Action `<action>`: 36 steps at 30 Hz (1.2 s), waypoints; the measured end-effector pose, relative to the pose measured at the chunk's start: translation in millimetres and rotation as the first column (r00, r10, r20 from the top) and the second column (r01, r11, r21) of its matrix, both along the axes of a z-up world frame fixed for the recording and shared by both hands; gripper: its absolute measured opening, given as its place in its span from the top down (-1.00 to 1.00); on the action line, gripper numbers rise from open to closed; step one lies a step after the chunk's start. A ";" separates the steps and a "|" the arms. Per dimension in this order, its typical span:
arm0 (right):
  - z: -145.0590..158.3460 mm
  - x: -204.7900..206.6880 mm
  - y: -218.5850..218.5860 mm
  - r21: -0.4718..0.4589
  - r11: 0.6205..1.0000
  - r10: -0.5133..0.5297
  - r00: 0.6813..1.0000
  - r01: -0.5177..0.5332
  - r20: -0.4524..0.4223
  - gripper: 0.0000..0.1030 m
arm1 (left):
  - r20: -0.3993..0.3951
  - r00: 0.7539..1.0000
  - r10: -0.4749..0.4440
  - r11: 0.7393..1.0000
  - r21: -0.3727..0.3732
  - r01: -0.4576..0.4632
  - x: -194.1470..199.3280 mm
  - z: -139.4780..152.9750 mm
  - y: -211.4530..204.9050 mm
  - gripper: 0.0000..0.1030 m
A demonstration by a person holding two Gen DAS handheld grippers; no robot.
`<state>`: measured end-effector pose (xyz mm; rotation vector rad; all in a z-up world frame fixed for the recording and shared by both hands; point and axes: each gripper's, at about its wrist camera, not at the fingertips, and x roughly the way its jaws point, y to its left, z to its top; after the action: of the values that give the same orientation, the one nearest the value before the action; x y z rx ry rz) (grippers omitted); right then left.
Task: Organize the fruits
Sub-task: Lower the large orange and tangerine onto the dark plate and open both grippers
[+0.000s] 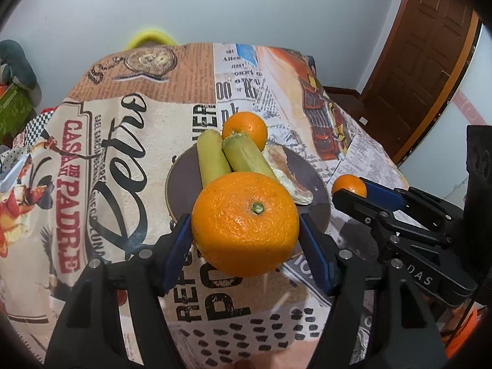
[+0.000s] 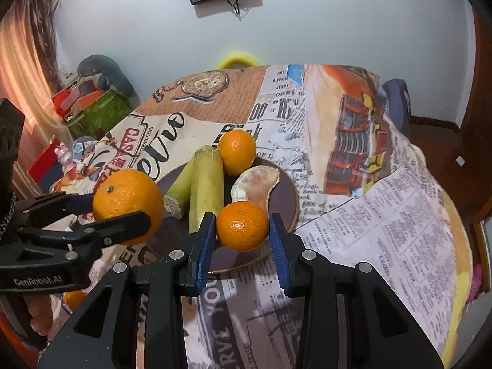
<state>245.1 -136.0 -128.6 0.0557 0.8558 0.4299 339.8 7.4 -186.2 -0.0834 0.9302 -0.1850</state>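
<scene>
My left gripper (image 1: 244, 230) is shut on a big orange (image 1: 245, 224), held above the near rim of a dark round plate (image 1: 181, 181). The same orange (image 2: 127, 201) shows in the right wrist view at left, clamped in that left gripper (image 2: 123, 206). My right gripper (image 2: 243, 233) is shut on a small orange (image 2: 242, 226) over the plate's (image 2: 287, 196) near edge; from the left wrist this small orange (image 1: 349, 185) peeks out at right. On the plate lie two green stalk pieces (image 1: 212, 156), a third orange (image 1: 245, 129) and a peeled citrus segment (image 1: 289, 175).
The table wears a newspaper-print cloth (image 1: 129, 141). A yellow chair back (image 1: 150, 38) stands at its far edge. Boxes and a green bag (image 2: 98, 107) sit left of the table. A brown door (image 1: 430, 61) is at right. Another orange thing (image 2: 73, 298) lies low at the left.
</scene>
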 end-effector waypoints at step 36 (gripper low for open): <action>12.0 -22.3 -5.2 -0.029 1.000 -0.007 1.000 0.007 -0.004 0.27 | 0.086 0.996 0.036 0.999 0.006 -0.037 -40.3 32.3 21.8 -0.33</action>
<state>222.8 -141.2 -116.6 0.0325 0.8654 0.4107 299.5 29.2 -153.9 -0.0845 0.8426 -0.1498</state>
